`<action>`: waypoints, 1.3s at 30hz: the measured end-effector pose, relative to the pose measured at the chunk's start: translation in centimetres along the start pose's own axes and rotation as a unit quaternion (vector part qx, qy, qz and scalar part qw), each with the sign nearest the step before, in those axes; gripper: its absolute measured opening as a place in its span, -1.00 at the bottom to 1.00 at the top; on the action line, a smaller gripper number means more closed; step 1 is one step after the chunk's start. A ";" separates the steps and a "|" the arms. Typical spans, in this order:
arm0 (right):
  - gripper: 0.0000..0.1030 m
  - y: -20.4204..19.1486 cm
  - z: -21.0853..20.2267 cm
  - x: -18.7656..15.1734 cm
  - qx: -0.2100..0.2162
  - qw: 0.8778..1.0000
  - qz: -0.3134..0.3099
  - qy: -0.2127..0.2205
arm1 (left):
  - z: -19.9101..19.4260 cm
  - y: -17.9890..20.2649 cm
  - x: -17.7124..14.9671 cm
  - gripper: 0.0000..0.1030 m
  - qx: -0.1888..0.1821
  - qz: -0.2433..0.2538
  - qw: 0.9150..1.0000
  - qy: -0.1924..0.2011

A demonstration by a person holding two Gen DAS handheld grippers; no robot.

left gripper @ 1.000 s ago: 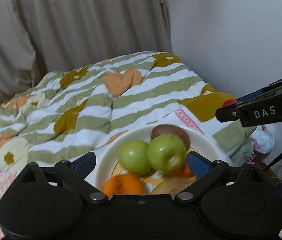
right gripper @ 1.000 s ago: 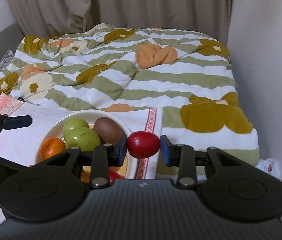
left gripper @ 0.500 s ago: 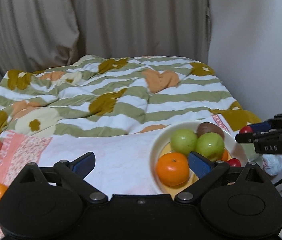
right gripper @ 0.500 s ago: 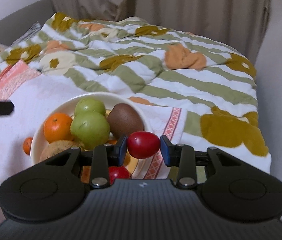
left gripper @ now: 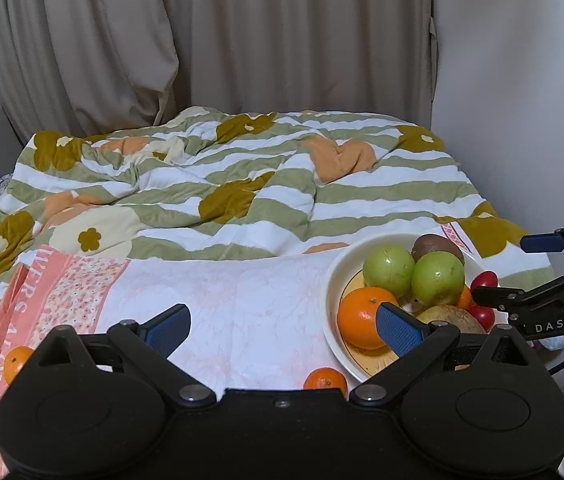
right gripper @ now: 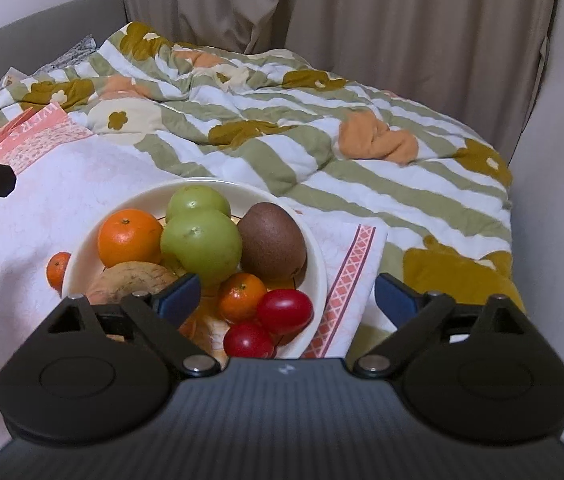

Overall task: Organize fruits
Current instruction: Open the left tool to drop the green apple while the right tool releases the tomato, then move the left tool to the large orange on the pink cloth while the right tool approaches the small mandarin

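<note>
A cream bowl (right gripper: pixel 317 264) on a white and pink cloth holds two green apples (right gripper: pixel 201 246), a kiwi (right gripper: pixel 272 242), an orange (right gripper: pixel 129 236), a small mandarin (right gripper: pixel 242 290) and two red tomatoes (right gripper: pixel 285 306). My right gripper (right gripper: pixel 286 294) hovers over the bowl's near right side with its jaws opening wide. The upper tomato lies in the bowl below the gap, and neither pad touches it. My left gripper (left gripper: pixel 282 326) stands open and empty over the cloth, left of the bowl (left gripper: pixel 327 300). A loose mandarin (left gripper: pixel 325 378) lies by the bowl, another (left gripper: pixel 16 362) at far left.
A rumpled striped quilt (left gripper: pixel 242 184) covers the bed behind the cloth. Beige curtains (left gripper: pixel 242 40) hang at the back, and a white wall (right gripper: pixel 561 200) closes the right side. A pale brown fruit (right gripper: pixel 132 280) fills the bowl's near left.
My right gripper has let go of the red tomato, which now lies in the bowl, and its jaws have spread wide. My left gripper has drawn away leftward, off the bowl and over the cloth.
</note>
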State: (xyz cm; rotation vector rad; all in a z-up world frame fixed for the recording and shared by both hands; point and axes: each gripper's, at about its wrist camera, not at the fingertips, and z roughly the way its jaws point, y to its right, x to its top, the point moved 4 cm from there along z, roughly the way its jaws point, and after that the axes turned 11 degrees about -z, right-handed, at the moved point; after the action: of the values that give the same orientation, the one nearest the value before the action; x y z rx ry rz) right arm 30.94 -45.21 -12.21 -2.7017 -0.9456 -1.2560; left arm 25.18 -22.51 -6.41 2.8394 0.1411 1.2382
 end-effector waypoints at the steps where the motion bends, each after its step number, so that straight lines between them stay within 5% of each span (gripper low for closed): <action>1: 1.00 -0.1 -0.2 0.1 -0.002 1.000 0.000 0.000 | -0.2 0.0 0.0 0.96 -0.001 0.000 1.000 0.001; 18: 1.00 -3.3 -10.1 4.2 -0.030 0.999 0.037 0.017 | -10.5 -3.1 0.3 0.97 0.018 0.002 0.997 0.073; 27: 1.00 -7.5 -13.5 5.3 -0.040 0.996 0.079 0.014 | -15.1 -8.8 -0.9 1.00 0.036 -0.027 0.995 0.088; 39: 1.00 -15.2 -14.6 6.6 -0.072 0.986 0.152 -0.017 | -15.2 -18.7 -1.9 1.00 0.022 -0.038 0.997 0.061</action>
State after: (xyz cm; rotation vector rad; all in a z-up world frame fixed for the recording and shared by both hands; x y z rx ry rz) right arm 16.11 -33.12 -1.25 -2.8404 -0.4340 -1.2621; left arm 11.55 -4.03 1.17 2.7646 0.2796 1.4106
